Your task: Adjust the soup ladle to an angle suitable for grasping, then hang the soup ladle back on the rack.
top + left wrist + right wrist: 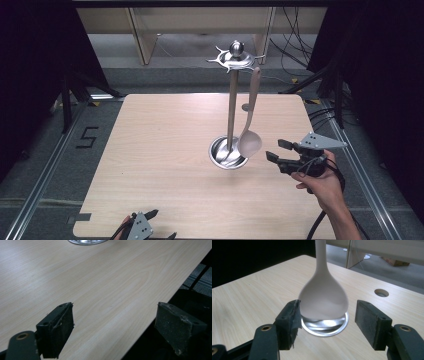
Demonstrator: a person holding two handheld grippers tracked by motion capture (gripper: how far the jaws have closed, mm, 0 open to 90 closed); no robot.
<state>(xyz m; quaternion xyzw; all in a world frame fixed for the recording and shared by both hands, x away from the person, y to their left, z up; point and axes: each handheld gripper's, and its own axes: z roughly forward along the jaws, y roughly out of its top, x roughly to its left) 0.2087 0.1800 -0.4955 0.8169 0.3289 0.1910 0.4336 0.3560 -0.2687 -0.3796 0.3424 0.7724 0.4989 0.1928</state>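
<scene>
Pale matt wood-grain table (165, 150), shiny polished metal stand (232, 100), smooth matt beige plastic ladle (323, 297).

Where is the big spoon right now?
The ladle hangs from the metal stand right of the table's middle, its bowl beside the stand's round base, just ahead of the open right gripper.

Right gripper (276, 150) and left gripper (161, 223) both have fingers spread apart, holding nothing.
</scene>
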